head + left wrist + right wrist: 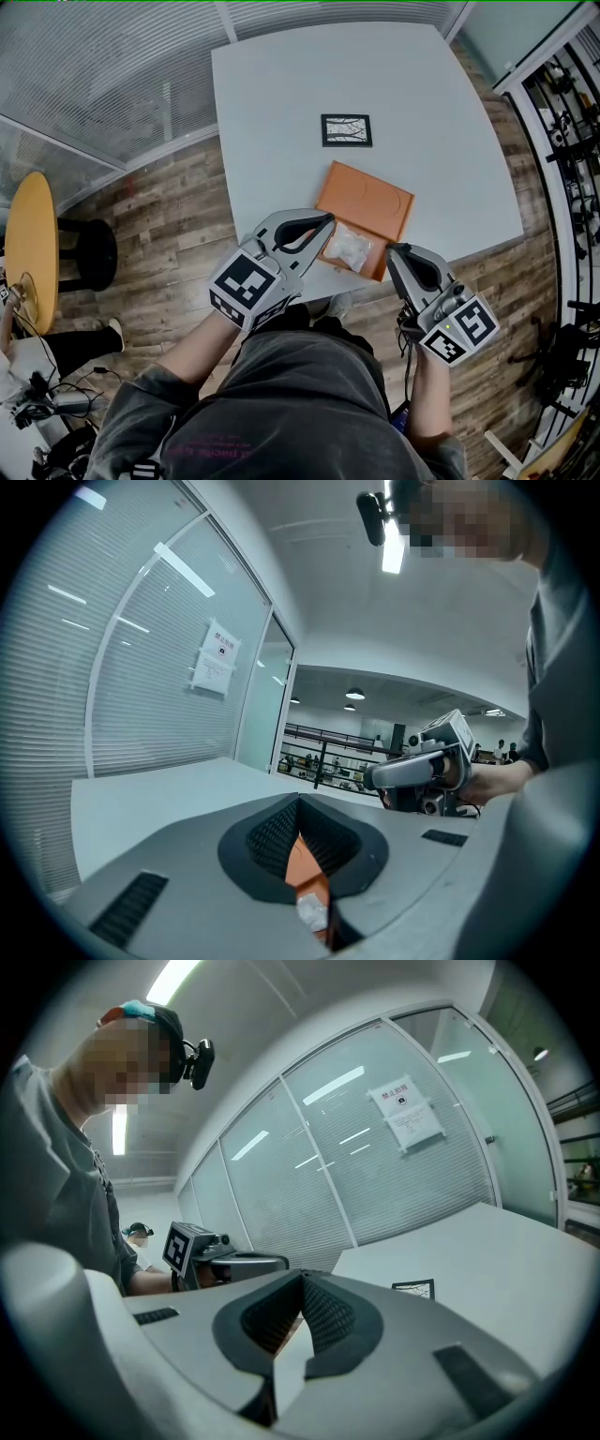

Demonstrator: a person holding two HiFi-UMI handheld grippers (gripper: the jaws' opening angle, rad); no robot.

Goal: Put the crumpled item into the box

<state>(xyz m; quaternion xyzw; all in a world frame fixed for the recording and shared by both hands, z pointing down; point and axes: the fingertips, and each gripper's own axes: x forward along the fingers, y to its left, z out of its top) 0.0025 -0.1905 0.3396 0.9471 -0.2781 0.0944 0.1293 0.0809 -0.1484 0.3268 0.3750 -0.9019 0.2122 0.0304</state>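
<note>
An orange box (370, 200) lies flat on the white table (281, 103), near its front edge. A crumpled white item (348, 247) rests on the box's near end. My left gripper (326, 219) is shut and empty, its tip just left of the crumpled item. Also shut and empty, my right gripper (392, 249) hovers just right of the box's near corner. In the left gripper view the jaws (298, 803) meet at the tips, and below them show the orange box (302, 862) and the crumpled item (312, 913). The right gripper (302, 1279) view shows jaws closed over bare table.
A black-framed picture card (346, 129) lies farther back on the table. A glass partition with blinds (103, 66) runs behind and to the left. On the floor at left stand a round yellow table (30, 246) and a black stool (89, 251). Shelving (572, 122) lines the right.
</note>
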